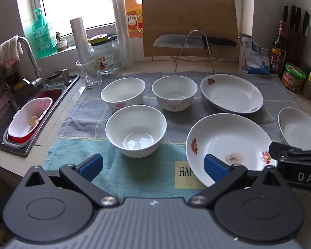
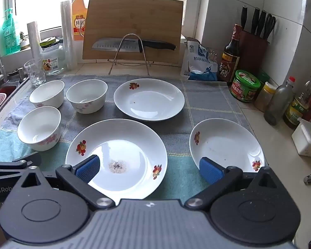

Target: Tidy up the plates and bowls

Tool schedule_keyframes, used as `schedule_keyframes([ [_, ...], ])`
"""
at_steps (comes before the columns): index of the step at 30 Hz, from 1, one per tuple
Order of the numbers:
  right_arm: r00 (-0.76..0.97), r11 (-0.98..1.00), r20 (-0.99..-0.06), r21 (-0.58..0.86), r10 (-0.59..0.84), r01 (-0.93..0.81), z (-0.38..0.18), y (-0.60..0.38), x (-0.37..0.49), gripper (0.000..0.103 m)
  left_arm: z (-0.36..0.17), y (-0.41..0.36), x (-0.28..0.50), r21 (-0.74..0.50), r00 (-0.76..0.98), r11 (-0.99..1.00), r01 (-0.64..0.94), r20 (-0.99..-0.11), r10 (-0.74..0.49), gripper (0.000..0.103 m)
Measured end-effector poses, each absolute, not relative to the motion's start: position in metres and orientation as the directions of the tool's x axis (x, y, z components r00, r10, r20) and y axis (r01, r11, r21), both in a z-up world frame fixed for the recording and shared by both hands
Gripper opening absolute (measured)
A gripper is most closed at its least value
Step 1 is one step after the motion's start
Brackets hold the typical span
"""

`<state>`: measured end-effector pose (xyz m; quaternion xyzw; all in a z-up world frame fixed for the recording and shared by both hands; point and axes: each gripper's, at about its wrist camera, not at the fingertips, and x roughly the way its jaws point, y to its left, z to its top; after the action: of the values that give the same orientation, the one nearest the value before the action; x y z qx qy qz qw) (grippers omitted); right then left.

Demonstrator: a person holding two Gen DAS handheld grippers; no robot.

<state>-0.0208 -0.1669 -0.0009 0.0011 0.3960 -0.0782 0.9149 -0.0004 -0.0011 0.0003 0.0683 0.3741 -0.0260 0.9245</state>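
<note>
Knife (image 2: 132,44) & board (image 2: 134,27) behind plates (image 2: 149,99).

The towel (image 1: 182,173) reads "HAP"; the left gripper (image 2: 2,189) "GenRob".

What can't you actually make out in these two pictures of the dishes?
- Near plate: its front rim is hidden behind the right hand-held gripper in the right wrist view.
- Right plate: cut off by the picture edge in the left wrist view.
- Bottle label: print too small to read.
- Sink: contents mostly cut off at the left.
</note>
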Motion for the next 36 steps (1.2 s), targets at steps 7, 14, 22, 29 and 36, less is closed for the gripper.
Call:
schedule_keyframes([
  [7, 0.680, 0.989, -0.720, -0.052, -0.135, 0.141, -0.002, -0.168, -0.019, 0.103, -0.001, 0.004, 0.004, 0.080, 0.709, 0.992, 0.096, -0.705, -0.011, 0.102],
  [14, 0.680, 0.989, -0.722, -0.050, -0.130, 0.136, -0.006, -0.168, -0.017, 0.103, -0.002, 0.004, 0.007, 0.081, 0.710, 0.993, 0.084, -0.704, -0.002, 0.102],
  [22, 0.680, 0.989, -0.721, -0.054, -0.134, 0.137, -0.003, -0.167, -0.016, 0.103, 0.000, 0.004, 0.007, 0.080, 0.709, 0.994, 0.080, -0.705, -0.001, 0.102],
  [29, 0.684, 0.990, -0.719, -0.050, -0.128, 0.132, -0.002, -0.168, -0.017, 0.103, 0.000, 0.003, 0.007, 0.078, 0.710, 0.993, 0.085, -0.704, -0.005, 0.102],
  [36, 0.684, 0.990, -0.719, -0.054, -0.128, 0.129, -0.002, -0.168, -0.019, 0.103, 0.001, 0.003, 0.005, 0.074, 0.711, 0.994, 0.085, -0.703, -0.008, 0.102],
])
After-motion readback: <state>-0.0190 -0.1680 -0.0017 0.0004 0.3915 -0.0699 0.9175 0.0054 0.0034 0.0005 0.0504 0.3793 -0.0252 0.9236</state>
